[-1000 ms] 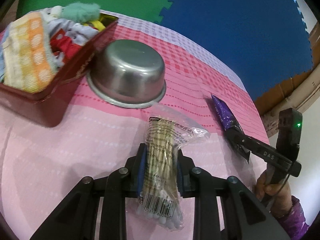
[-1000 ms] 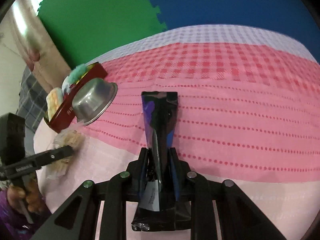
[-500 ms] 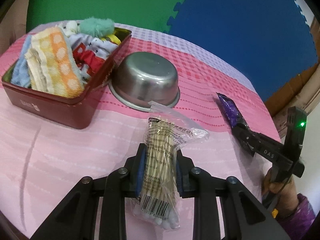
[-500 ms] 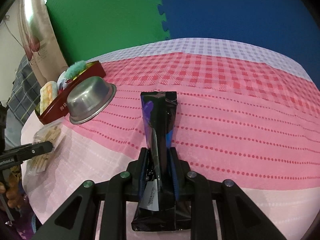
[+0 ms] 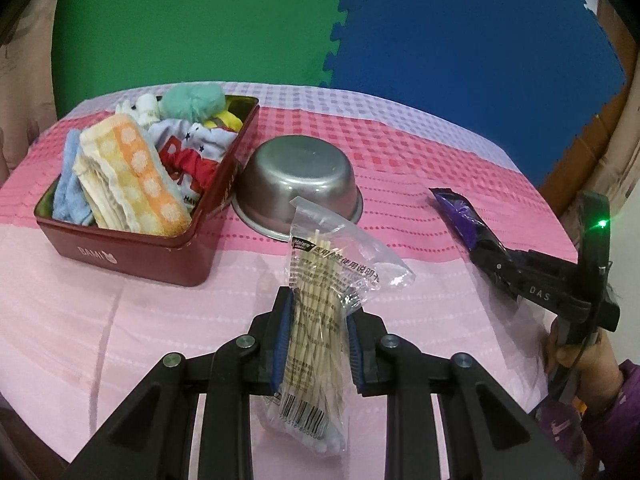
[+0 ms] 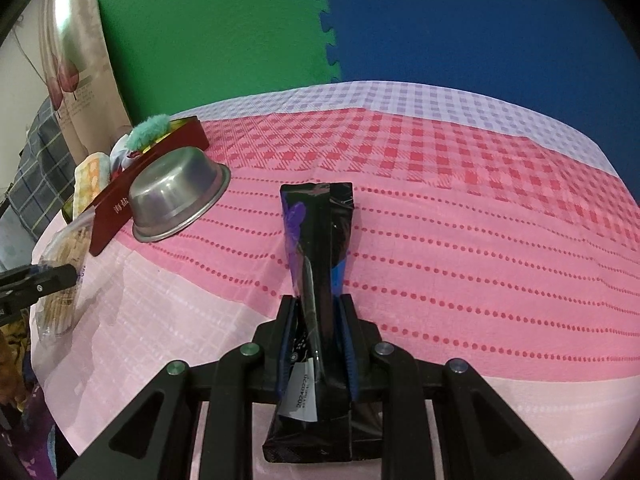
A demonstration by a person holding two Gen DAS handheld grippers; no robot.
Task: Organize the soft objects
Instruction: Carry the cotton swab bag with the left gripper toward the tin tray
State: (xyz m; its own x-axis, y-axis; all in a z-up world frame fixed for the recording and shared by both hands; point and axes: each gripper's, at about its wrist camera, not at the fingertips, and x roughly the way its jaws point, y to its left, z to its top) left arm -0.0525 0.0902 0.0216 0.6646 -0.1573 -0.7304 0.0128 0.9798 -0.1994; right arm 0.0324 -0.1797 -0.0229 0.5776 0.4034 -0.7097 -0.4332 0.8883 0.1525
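Note:
My left gripper (image 5: 318,312) is shut on a clear bag of cotton swabs (image 5: 320,288) and holds it above the pink cloth, in front of the bowl. My right gripper (image 6: 316,316) is shut on a black and purple pouch (image 6: 318,232), lifted over the cloth; it also shows in the left wrist view (image 5: 464,216). A dark red tin (image 5: 132,248) at the left holds folded towels (image 5: 128,176), printed cloth and a teal fluffy toy (image 5: 194,100). The left gripper shows at the left edge of the right wrist view (image 6: 60,274).
A steel bowl (image 5: 298,188) stands upside down right of the tin, touching or nearly touching it. The table has a pink and red checked cloth (image 6: 460,208). Green and blue foam mats (image 5: 440,32) form the back wall. The table's front edge is close to both grippers.
Both grippers have pulled back and risen with their loads, so the tin and bowl look farther away and more of the table shows. Both grips are unchanged.

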